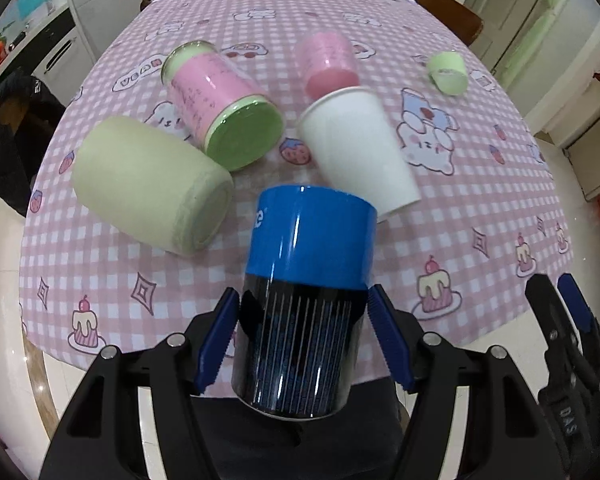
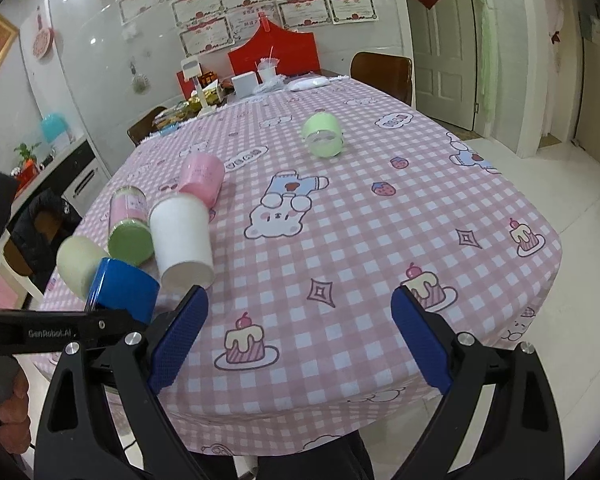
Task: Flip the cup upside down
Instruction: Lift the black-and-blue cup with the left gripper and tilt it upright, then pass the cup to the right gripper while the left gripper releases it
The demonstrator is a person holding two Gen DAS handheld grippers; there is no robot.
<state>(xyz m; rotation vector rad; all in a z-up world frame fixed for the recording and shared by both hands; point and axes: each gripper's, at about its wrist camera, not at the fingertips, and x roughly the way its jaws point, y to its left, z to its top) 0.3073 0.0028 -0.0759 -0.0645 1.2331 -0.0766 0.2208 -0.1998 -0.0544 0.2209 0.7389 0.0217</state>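
My left gripper (image 1: 302, 304) is shut on a blue and black cup (image 1: 306, 280), held above the near edge of the table, blue end pointing away. The cup also shows in the right wrist view (image 2: 122, 290), held by the left gripper's arm. My right gripper (image 2: 300, 332) is open and empty above the pink checked tablecloth (image 2: 360, 220); it also shows at the right edge of the left wrist view (image 1: 556, 300).
Several cups stand upside down on the table: a pale green cup (image 1: 148, 184), a pink cup with a green base (image 1: 224, 112), a white paper cup (image 1: 360, 152), a pink cup (image 1: 328, 64). A small green cup (image 2: 322, 136) lies on its side farther off. Chairs and clutter stand at the far end.
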